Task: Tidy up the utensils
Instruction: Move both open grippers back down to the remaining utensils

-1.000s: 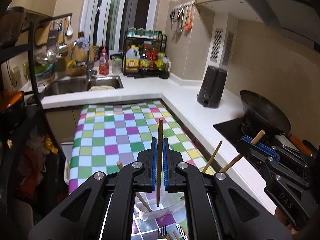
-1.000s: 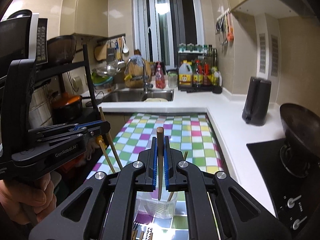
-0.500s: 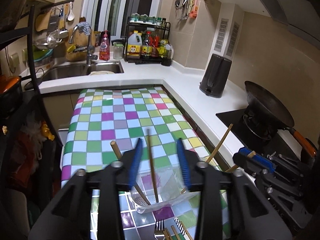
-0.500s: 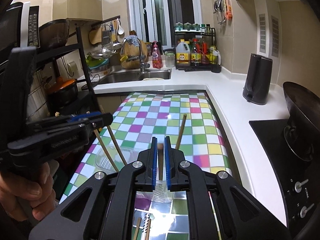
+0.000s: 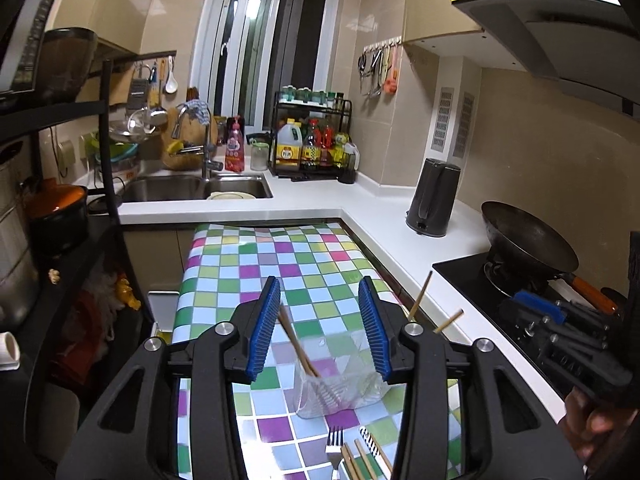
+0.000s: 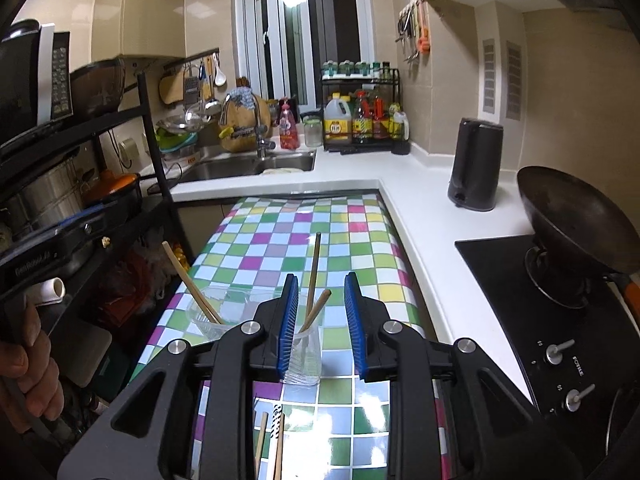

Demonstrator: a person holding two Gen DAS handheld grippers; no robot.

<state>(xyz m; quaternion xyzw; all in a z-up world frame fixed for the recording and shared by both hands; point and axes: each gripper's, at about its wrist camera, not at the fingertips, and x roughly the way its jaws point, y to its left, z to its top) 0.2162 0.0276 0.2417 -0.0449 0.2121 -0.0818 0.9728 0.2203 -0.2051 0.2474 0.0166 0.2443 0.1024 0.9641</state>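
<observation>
Brown wooden chopsticks (image 5: pixel 298 346) leaning in clear plastic cup (image 5: pixel 340 394); left gripper (image 5: pixel 322 330) fingers spread, narrowing, gripping nothing; right gripper (image 6: pixel 320 326) fingers parting, empty.

The stove (image 6: pixel 560 320) has the word "FOTILE" by its knobs. The other black gripper (image 6: pixel 44 256) has blurry white letters starting with "GenRobo". The bottle labels are too small to read.

Two clear plastic cups stand upright on a checkered tablecloth (image 5: pixel 304 264), well apart: the left cup (image 5: pixel 340 394) holds a pair of wooden chopsticks (image 5: pixel 298 346) tilted leftward, while the right cup (image 6: pixel 304 354) holds two chopsticks (image 6: pixel 314 276) leaning apart. Nearer the camera, a fork (image 5: pixel 335 446) and loose chopsticks (image 5: pixel 362 460) are laid flat on the cloth.
</observation>
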